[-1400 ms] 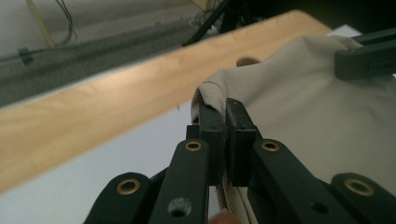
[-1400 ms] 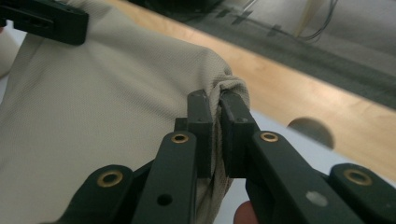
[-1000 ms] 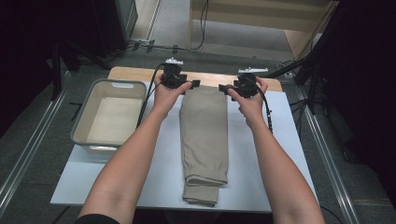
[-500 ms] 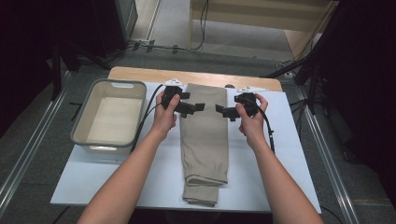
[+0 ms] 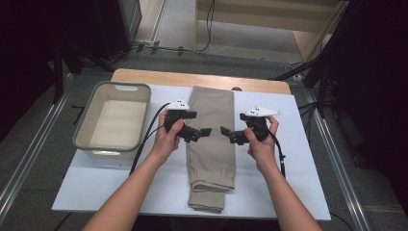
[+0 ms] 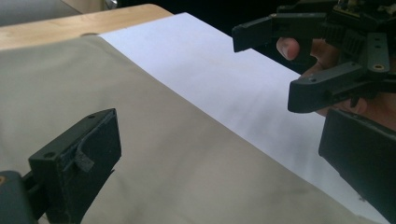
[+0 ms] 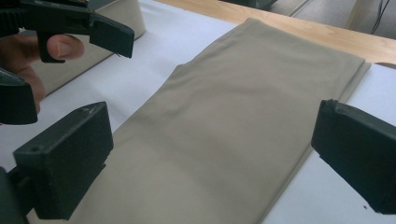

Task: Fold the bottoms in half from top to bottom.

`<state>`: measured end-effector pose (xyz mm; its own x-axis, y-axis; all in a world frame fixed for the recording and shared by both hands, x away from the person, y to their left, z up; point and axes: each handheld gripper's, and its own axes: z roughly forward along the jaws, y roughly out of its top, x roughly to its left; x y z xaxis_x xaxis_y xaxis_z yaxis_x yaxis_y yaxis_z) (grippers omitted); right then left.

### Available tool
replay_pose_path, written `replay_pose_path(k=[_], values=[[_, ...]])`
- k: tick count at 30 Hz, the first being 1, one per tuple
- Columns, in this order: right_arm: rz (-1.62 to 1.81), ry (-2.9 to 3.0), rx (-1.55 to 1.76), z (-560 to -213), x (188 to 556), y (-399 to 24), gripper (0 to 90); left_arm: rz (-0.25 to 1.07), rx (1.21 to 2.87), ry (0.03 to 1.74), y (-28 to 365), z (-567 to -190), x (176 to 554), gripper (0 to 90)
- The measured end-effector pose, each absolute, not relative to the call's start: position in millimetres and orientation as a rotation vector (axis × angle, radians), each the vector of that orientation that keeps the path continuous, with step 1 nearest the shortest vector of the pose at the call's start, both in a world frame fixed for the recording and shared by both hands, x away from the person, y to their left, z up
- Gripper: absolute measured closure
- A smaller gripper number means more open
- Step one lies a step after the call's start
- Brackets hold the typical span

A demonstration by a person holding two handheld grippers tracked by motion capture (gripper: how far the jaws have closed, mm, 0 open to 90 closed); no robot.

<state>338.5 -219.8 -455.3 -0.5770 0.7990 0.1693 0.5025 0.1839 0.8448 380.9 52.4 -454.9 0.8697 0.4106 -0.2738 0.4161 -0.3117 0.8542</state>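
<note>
Both hands coming back from far end of tan pants (image 5: 211,144). Left gripper (image 5: 206,132) and right gripper (image 5: 226,131) just opening wide, holding nothing. Pants lying folded under and between them. Next: probably grabbing middle, folding again.

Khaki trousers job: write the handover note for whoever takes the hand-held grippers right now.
Left hand-held gripper: jaws have just been opening, now wide, nothing between them; it hovers over the trousers' left edge.
Right hand-held gripper: jaws just opened too, empty, facing the left one across the cloth.
Khaki trousers: flat on the white sheet, folded lengthwise into a long strip, with the near end doubled over.
Grey bin: to the left, looks empty.
Done: lengthwise fold, near-end fold, cloth released.
Left, probably: fold the strip shorter across its length, then perhaps put it in the bin.
</note>
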Motion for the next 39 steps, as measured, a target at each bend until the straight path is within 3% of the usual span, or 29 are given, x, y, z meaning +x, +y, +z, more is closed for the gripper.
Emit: replay_pose_path(k=[26,37,39], values=[[1.388,2.291,1.151,-491,229,-205,0.0,-0.102,1.995,0.571,90,-496,281,0.0],[1.352,2.374,1.187,-513,187,-212,0.0,-0.005,2.071,0.577,87,-498,240,17.8],[1.309,2.353,1.195,-516,180,-211,13.6,0.012,2.085,0.585,85,-500,234,22.6]])
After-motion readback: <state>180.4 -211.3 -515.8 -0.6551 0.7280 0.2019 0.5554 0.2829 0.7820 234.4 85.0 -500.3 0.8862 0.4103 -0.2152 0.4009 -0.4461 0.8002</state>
